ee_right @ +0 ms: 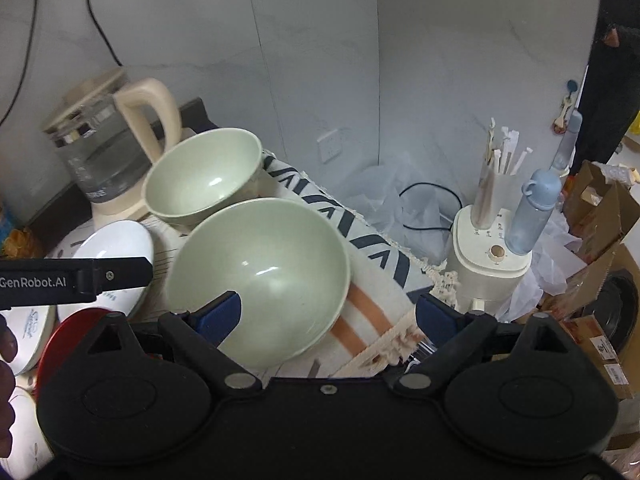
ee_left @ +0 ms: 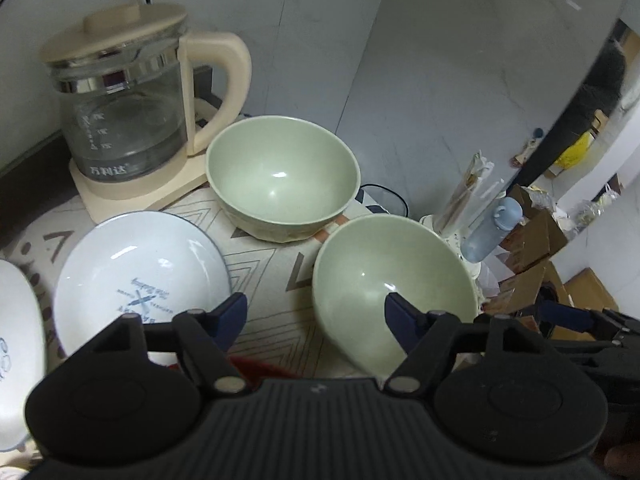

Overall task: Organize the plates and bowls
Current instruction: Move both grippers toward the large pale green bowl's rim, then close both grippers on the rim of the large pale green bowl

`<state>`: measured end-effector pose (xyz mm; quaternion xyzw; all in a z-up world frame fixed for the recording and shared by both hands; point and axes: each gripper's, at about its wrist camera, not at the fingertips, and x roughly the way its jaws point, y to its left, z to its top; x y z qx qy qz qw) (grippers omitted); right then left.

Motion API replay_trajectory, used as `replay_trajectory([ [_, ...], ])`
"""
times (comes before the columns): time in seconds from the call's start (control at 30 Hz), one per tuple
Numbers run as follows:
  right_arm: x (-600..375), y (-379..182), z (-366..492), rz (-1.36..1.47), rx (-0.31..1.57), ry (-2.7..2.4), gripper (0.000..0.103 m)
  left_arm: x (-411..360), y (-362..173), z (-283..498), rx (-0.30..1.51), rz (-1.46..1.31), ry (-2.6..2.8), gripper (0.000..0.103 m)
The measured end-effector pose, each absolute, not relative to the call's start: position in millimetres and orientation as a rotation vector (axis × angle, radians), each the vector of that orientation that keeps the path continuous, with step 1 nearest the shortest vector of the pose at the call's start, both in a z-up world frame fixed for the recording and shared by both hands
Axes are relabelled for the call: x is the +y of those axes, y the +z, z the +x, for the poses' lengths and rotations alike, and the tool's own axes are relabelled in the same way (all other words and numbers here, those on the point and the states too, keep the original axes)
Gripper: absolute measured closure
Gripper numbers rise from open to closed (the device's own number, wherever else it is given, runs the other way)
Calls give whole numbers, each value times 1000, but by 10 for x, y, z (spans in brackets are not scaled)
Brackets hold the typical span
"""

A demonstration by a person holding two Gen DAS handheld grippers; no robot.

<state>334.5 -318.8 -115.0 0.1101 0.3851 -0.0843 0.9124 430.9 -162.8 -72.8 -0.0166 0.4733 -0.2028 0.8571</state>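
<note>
Left claw (ee_left: pixel 314 314) open over cloth – near green bowl (ee_left: pixel 384 280) under right finger, white plate (ee_left: pixel 136 280) left.

Green bowls: two. One bowl (ee_right: pixel 256 276) sits directly ahead of the right gripper's jaws, the other bowl (ee_right: pixel 204 180) just beyond it and to its left.

White plates: two confirmed in the left wrist view, one plate (ee_left: pixel 140 280) ahead-left of the left gripper, a second plate (ee_left: pixel 16 360) at its far left edge.

Red plate (ee_right: pixel 76 328): one, partly hidden, at the right gripper's left.

Glass kettle (ee_left: pixel 128 104): one, far ahead-left.

Blue bottle (ee_right: pixel 534 212): one, ahead-right, lying on one cream appliance (ee_right: pixel 488 272).
</note>
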Motion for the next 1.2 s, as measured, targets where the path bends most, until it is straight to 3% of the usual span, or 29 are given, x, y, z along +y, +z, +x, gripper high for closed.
replay_trajectory([
  [0.23, -3373, -1345, 3660, 240, 842, -132, 18, -1834, -955, 4619, 1055, -17, -393, 32],
  [0.5, -3409, -1559, 3971, 217, 926, -63, 32, -1922, -1187, 4867, 1140, -26, -335, 47],
  [0.6, -3424, -1615, 4087, 203, 953, -49, 43, -1930, -1271, 4943, 1180, -44, -324, 57],
  [0.77, -3462, -1709, 4230, 221, 1009, -3, 80, -1974, -1371, 5027, 1234, -52, -315, 78],
  [0.87, -3487, -1703, 4243, 226, 1004, -7, 91, -2004, -1387, 5020, 1248, -67, -338, 85],
  [1.2, -3513, -1447, 4120, 229, 904, -22, 94, -1941, -1191, 4853, 1186, -77, -356, 85],
])
